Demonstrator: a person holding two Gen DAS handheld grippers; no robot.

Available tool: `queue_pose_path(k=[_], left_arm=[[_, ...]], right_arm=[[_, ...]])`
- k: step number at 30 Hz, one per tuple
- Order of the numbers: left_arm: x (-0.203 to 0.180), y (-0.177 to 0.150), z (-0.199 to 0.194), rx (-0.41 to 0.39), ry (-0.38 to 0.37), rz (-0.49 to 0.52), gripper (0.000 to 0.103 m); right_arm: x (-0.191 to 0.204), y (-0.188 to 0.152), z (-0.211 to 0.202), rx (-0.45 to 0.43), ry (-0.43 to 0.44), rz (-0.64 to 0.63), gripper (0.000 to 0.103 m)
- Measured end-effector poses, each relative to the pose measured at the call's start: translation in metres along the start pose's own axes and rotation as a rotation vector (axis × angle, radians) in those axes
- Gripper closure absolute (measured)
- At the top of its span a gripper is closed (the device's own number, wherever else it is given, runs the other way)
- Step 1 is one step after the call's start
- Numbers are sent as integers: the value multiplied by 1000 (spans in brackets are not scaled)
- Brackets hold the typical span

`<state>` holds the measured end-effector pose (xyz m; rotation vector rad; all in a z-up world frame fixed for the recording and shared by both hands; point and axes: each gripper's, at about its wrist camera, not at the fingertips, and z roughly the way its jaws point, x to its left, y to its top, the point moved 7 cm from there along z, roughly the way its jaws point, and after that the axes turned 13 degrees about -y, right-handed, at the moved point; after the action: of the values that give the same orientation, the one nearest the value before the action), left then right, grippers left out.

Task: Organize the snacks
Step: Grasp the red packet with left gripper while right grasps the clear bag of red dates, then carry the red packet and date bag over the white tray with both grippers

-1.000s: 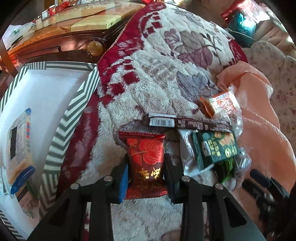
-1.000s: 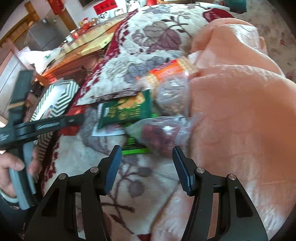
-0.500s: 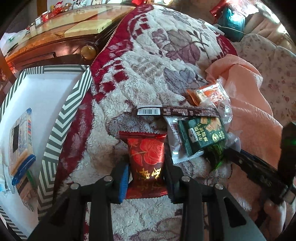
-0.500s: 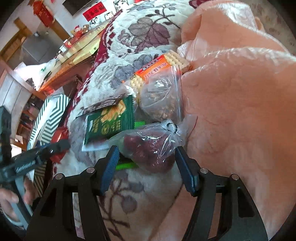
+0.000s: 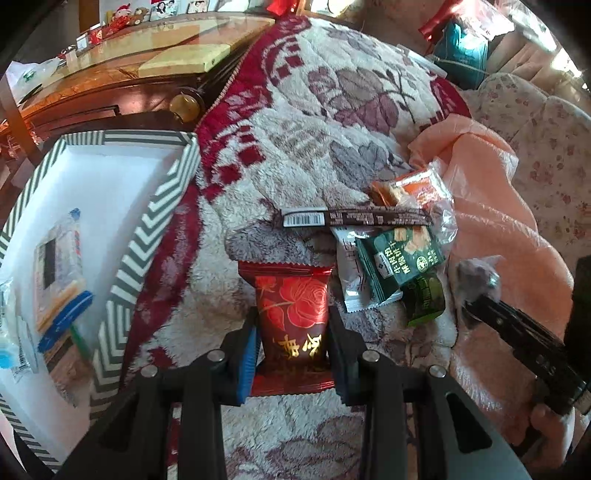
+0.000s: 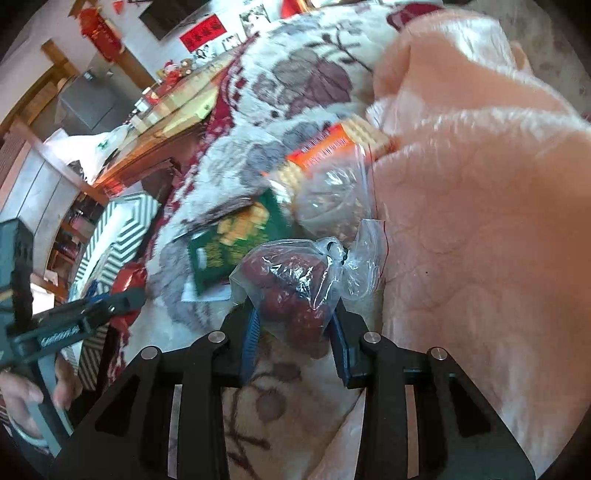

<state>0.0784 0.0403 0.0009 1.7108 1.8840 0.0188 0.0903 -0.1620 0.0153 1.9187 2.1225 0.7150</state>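
Floral blanket [image 5: 332,122], peach blanket [image 6: 480,221], wooden table [image 5: 110,81].
Floral blanket has red border; peach one bunched beside it. Table holds a yellow board [image 5: 184,61] and small ornaments [image 5: 122,14], possibly figurines. Red banner [image 6: 203,33] on wall.

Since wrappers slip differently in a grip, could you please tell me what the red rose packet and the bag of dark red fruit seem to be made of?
The red rose packet looks like glossy metallised plastic film: it glints, carries gold print and has crimped, serrated ends. The bag of dark red fruit looks like thin clear plastic, probably polythene: see-through, crinkled, with bright highlights and a knotted top.
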Motion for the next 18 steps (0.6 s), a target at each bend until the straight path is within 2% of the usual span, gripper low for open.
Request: queue_pose_path(k=[8,18], left_arm=[[11,-1,-33,-55,3,-10,67],[44,-8,-70,-116,50,-39,67]], right_arm=[[42,0,-31,-50,21,-99,70],[104,-8,-38,-55,61,-222,70]])
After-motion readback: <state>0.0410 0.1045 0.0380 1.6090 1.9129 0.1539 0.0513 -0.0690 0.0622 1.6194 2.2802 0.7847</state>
